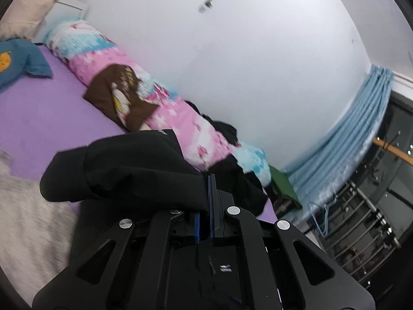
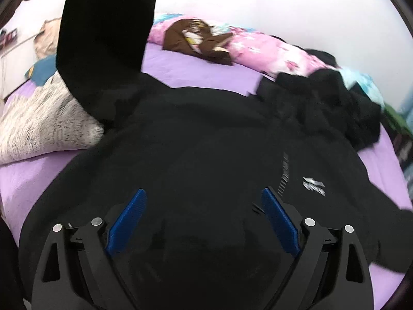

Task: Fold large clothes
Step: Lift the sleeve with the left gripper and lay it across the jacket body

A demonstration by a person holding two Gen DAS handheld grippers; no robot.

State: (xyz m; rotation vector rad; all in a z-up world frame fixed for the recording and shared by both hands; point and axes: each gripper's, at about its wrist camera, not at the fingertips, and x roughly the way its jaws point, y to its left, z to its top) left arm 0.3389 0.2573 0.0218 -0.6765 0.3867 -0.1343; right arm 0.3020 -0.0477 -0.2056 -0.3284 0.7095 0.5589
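Observation:
A large black jacket [image 2: 196, 139] with a small white logo lies spread over the purple bed sheet [image 2: 204, 75]. My left gripper [image 1: 209, 180] is shut on the black sleeve [image 1: 124, 170], which drapes over its left finger and hangs lifted above the bed. In the right wrist view that sleeve [image 2: 105, 25] rises up at the top left. My right gripper [image 2: 204, 201] hovers over the jacket's body with its blue pads [image 2: 129, 219] wide apart and nothing pinched between them.
A pink and blue floral quilt [image 1: 160, 87] runs along the white wall, with a brown garment [image 1: 121, 95] on it. A grey fuzzy garment [image 2: 44, 118] lies left, a black clothes heap [image 2: 335, 103] right. A blue curtain [image 1: 343, 149] and metal rack [image 1: 361, 232] stand beyond the bed.

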